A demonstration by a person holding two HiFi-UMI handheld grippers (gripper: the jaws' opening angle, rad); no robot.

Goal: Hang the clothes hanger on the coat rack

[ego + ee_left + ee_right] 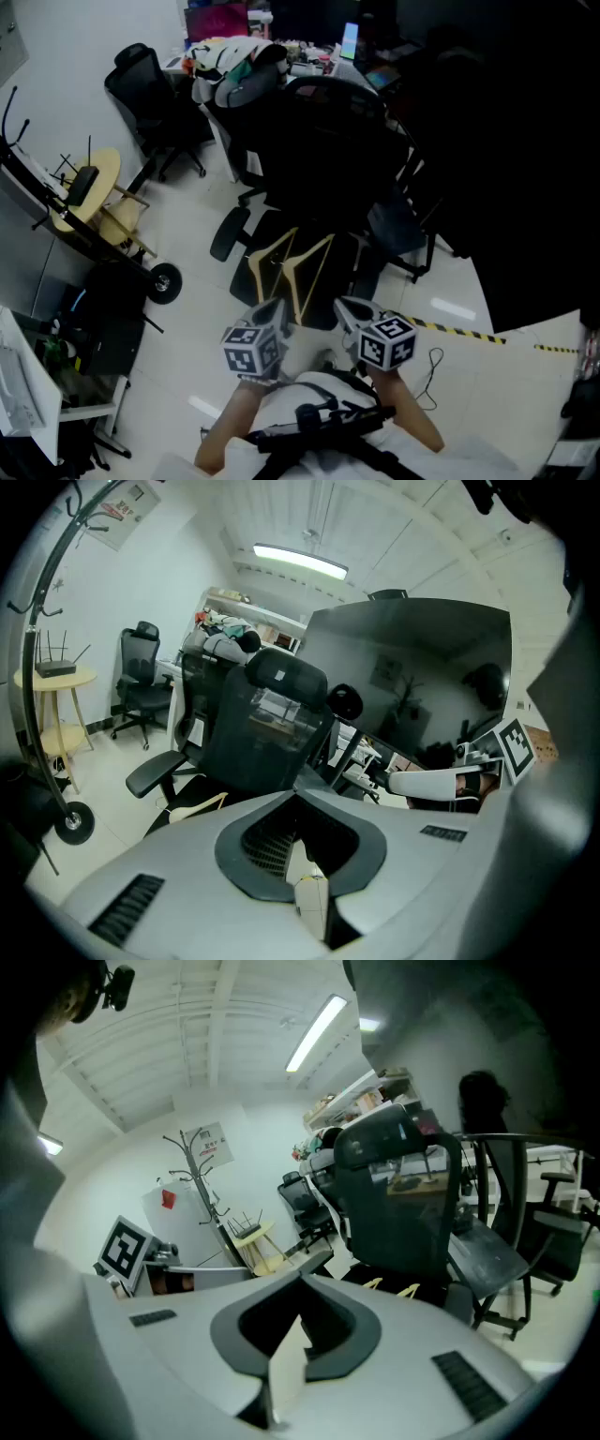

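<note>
Two pale wooden clothes hangers (298, 262) lie on the seat of a black office chair (319, 159) straight ahead; parts of them show under the chair back in the left gripper view (199, 804) and the right gripper view (396, 1289). The black coat rack (37, 202) stands at the left on a wheeled base, its pole (37, 677) rising along the left edge, its hooks (192, 1162) against the white wall. My left gripper (274, 309) (298, 795) and right gripper (349, 309) (302, 1279) hover side by side just short of the seat, both shut and empty.
A round wooden side table (94, 178) with a router stands by the rack. A second office chair (150, 94) and a cluttered desk (253, 56) are at the back. A dark partition (506, 141) fills the right. Black-and-yellow tape (459, 330) crosses the floor.
</note>
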